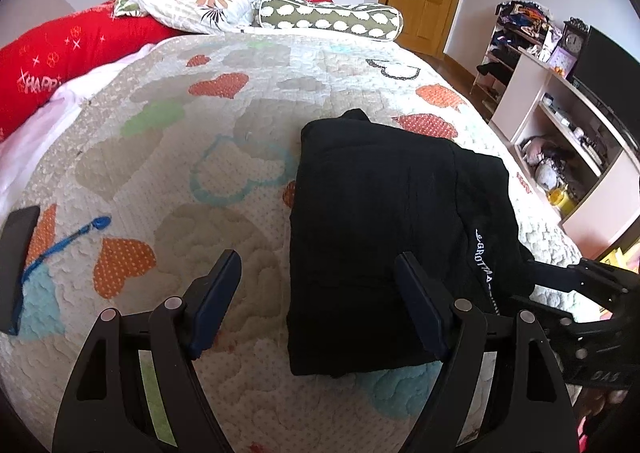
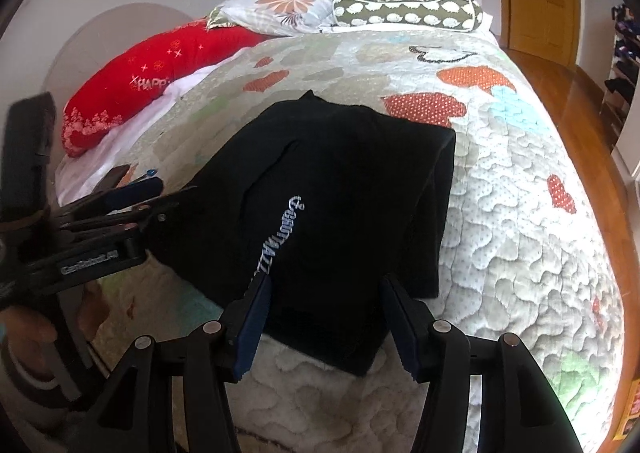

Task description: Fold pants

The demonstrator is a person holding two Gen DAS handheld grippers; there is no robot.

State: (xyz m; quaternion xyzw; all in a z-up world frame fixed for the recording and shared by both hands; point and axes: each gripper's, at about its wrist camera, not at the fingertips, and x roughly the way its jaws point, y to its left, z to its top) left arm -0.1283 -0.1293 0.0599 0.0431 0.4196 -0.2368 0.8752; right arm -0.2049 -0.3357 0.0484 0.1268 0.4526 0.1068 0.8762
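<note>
Hanging over the near edge of the black pants (image 2: 340,189), the right gripper (image 2: 326,321) stands partly open and holds nothing. The pants lie folded on the quilt (image 2: 520,213), their long side running away toward the pillows. The left gripper (image 1: 318,309) is wide open and empty, off the pants' left edge. The right one looks nearer.

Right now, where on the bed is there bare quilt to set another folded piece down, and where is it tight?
Bare quilt lies left of the folded black pants, between them and the red pillow. Another strip runs right of the pants to the bed edge. It is crowded at the head, with the floral pillow and bolster, and at the near edge.
</note>
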